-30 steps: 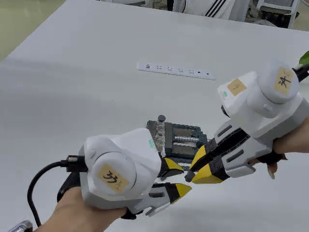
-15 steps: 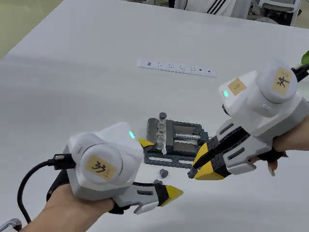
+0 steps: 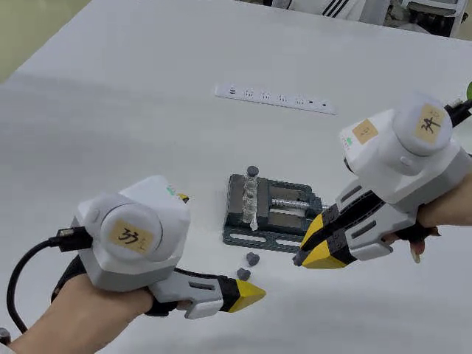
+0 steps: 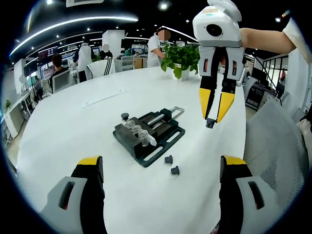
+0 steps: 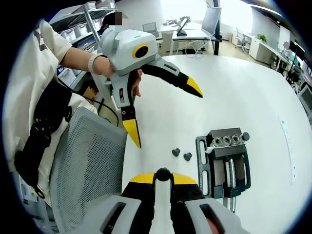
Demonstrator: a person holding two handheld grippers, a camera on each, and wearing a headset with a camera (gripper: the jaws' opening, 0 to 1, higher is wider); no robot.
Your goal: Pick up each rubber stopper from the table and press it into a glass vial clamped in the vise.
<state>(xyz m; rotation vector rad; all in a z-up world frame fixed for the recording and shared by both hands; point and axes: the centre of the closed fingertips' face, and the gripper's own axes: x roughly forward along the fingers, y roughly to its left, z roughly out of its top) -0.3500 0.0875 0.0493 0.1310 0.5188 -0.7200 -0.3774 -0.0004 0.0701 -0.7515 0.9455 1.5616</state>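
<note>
Right hand-held gripper [image 3: 301, 259]: clenched on a dark rubber stopper [image 5: 163, 173] at its yellow tips, hanging just beside the vise [image 3: 274, 221], much where it was a second ago.
Left hand-held gripper [image 5: 167, 117]: jaws flung wide, nothing in them; it has pulled back off the vise toward the person.
Loose stoppers [image 3: 252, 258]: two on the surface [image 3: 133, 110] just in front of the vise, uncovered now the left one has backed away.
Glass vials [image 3: 251, 200]: a row upright in the vise; the far-end one wears a dark stopper.
Power strip [image 3: 274, 99]: flat on the surface, well beyond the vise.
</note>
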